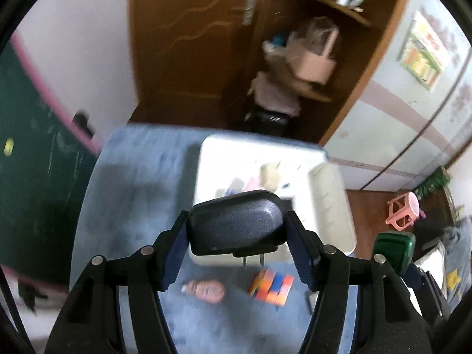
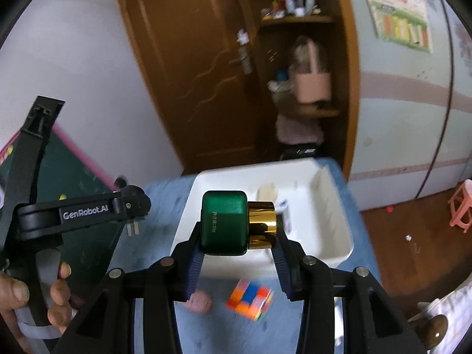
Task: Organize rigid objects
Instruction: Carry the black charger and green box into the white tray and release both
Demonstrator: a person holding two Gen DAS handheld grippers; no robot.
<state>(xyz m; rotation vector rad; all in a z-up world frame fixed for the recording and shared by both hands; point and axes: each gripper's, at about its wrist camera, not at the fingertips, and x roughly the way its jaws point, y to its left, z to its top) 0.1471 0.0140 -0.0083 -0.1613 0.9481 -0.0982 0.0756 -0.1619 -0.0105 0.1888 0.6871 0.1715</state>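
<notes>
My left gripper [image 1: 237, 236] is shut on a dark grey plug adapter [image 1: 234, 224] with two metal prongs pointing down, held above the near edge of the white bin [image 1: 333, 206]. It also shows in the right wrist view [image 2: 132, 206]. My right gripper [image 2: 237, 236] is shut on a green bottle with a gold cap [image 2: 236, 225], held sideways above the white bin [image 2: 330, 236]. That bottle shows in the left wrist view [image 1: 393, 249]. A colourful puzzle cube [image 1: 271, 286] [image 2: 249, 298] and a small pink bottle [image 1: 206, 290] [image 2: 200, 301] lie on the blue cloth.
The bin holds several small items [image 1: 265, 177]. The blue cloth [image 1: 132, 191] covers the surface. A green chalkboard [image 1: 35, 177] stands left. A brown door [image 2: 191, 73] and shelves [image 2: 306, 94] lie behind. A pink stool [image 1: 402, 212] stands on the wooden floor at right.
</notes>
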